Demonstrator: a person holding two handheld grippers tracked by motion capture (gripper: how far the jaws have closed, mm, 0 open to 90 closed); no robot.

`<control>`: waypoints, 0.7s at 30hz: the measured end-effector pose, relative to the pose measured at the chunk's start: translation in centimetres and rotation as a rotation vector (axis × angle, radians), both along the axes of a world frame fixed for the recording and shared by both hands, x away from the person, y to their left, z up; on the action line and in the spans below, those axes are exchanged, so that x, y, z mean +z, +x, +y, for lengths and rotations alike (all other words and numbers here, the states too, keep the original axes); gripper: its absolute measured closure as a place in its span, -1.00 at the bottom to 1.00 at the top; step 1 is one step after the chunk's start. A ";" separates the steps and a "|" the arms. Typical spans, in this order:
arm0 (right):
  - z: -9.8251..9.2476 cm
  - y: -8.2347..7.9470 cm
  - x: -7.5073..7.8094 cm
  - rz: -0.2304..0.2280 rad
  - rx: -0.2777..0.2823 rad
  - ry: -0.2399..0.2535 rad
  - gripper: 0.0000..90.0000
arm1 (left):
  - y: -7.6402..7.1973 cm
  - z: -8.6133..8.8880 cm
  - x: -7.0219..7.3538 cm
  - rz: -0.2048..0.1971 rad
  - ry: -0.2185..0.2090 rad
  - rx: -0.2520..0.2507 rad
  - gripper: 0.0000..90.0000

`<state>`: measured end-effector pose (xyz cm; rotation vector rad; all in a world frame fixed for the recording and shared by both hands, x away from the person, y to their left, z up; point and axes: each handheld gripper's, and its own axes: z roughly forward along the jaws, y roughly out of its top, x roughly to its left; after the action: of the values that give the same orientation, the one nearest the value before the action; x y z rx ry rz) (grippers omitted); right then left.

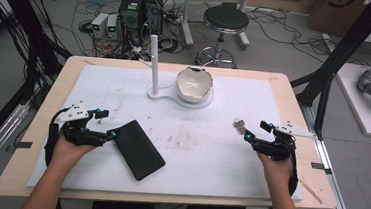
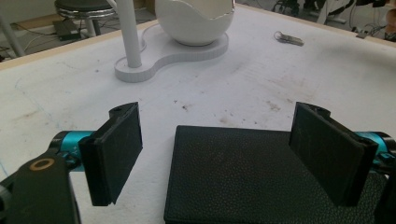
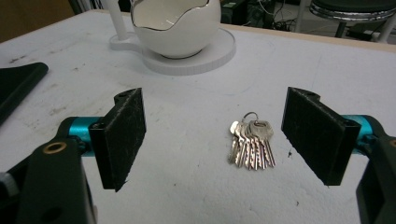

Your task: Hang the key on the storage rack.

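Note:
A black leather wallet (image 1: pixel 139 149) lies flat on the white mat, left of centre. My left gripper (image 1: pixel 108 123) stands open at its near-left end. In the left gripper view the wallet (image 2: pixel 261 177) lies below and between the wide-apart jaws of that gripper (image 2: pixel 219 156), and the pads do not press on it. A bunch of silver keys (image 1: pixel 238 124) lies at the right. My right gripper (image 1: pixel 255 130) is open just beside it. The right gripper view shows the keys (image 3: pixel 251 142) on the mat between the open jaws of that gripper (image 3: pixel 219 140), nearer the right-hand one.
A white egg-shaped bowl (image 1: pixel 194 84) sits on a white stand (image 1: pixel 160 95) with an upright post (image 1: pixel 153 62) at the back centre. The mat (image 1: pixel 205 151) covers a wooden table (image 1: pixel 294 100). A stool (image 1: pixel 225 20) and cables lie on the floor behind.

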<state>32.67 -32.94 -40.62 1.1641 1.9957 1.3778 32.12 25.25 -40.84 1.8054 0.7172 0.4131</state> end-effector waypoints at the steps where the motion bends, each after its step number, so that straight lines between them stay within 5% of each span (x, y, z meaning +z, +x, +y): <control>1: 0.1 0.1 0.0 0.002 -0.004 -0.008 -0.53 | 0.1 0.1 0.0 -0.002 0.000 0.002 -0.62; 21: -0.6 0.7 -0.4 0.081 -0.030 -0.042 -0.49 | -0.2 0.9 -0.1 -0.017 -0.021 0.025 -0.62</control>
<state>33.41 -33.58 -41.05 1.2435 2.0445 1.2867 31.91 26.12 -40.94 1.7725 0.7308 0.4352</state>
